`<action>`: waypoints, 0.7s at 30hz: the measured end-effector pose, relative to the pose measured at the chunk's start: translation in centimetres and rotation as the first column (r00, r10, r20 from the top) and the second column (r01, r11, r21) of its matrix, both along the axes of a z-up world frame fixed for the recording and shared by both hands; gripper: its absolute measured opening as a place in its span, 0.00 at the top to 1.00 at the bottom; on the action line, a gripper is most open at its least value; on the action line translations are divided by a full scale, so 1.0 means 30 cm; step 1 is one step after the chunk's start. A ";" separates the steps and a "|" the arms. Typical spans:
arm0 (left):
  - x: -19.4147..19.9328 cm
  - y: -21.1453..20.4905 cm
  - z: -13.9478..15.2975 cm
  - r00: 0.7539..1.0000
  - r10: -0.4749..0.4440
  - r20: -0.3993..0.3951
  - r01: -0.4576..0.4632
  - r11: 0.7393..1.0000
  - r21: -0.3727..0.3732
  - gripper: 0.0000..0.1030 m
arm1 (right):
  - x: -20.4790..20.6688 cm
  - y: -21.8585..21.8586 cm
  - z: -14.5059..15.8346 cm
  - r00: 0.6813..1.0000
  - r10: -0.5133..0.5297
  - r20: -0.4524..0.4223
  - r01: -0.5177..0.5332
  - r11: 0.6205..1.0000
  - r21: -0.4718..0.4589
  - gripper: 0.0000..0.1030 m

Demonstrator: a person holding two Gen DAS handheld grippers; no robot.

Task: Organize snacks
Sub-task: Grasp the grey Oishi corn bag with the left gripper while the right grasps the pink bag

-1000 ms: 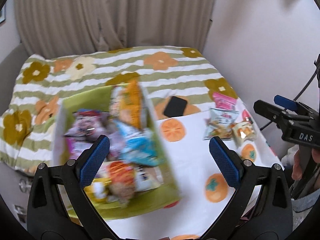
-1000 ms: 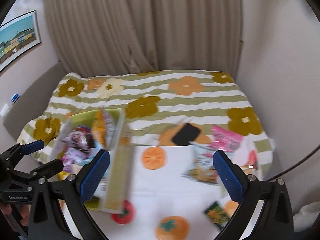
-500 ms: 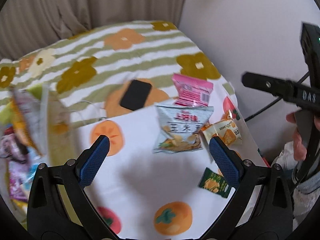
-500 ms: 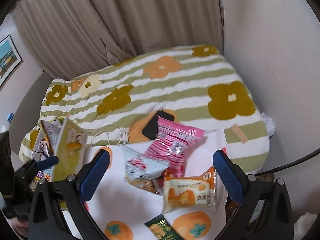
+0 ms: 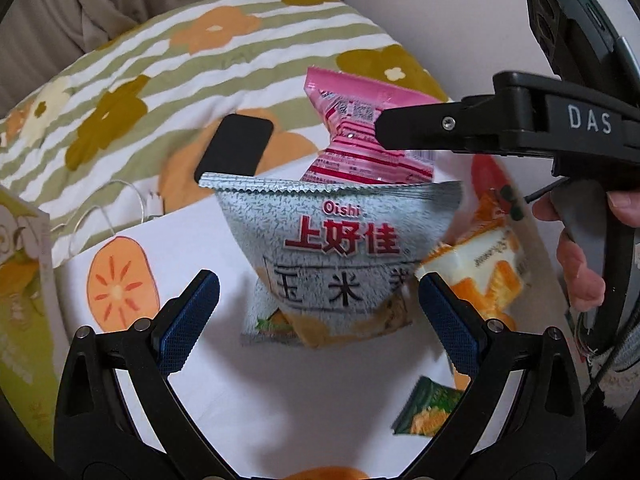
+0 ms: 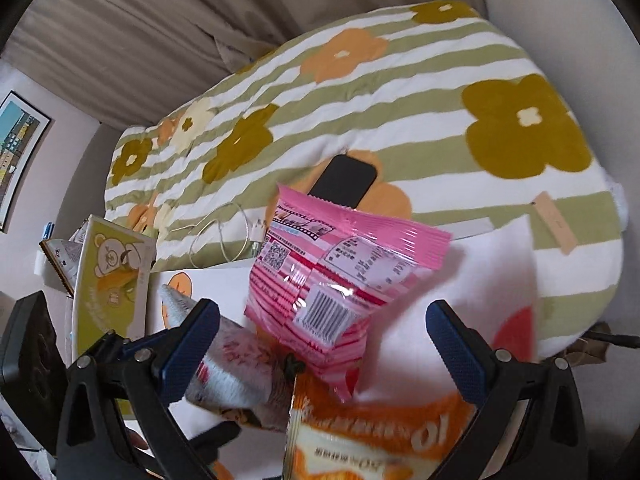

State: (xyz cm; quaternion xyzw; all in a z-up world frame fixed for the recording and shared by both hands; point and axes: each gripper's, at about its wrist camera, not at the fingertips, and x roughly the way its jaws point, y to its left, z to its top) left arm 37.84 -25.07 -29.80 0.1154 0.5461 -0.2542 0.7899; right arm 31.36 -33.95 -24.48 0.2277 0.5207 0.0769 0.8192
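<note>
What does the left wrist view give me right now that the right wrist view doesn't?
Only the left wrist view shows the small green packet and the silver Oishi bag's printed front. Only the right wrist view shows the framed picture on the wall and the barcode back of the pink bag. Both show the black phone, the orange packet and the green box.
</note>
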 end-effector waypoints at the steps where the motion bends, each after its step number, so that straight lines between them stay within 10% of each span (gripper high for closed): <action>1: 0.006 -0.001 -0.006 1.000 0.005 0.000 -0.005 1.000 -0.001 0.04 | 0.010 0.000 -0.007 1.000 0.005 0.001 -0.005 1.000 0.005 0.00; 15: 0.026 0.026 -0.038 0.998 0.057 -0.026 -0.058 0.997 -0.058 0.37 | 0.077 0.006 -0.079 0.999 0.044 -0.003 -0.044 0.998 0.049 0.03; 21: 0.015 0.053 -0.029 0.996 0.085 -0.021 -0.086 0.995 -0.041 0.39 | 0.073 0.015 -0.089 0.998 0.060 0.002 -0.060 0.995 0.080 0.26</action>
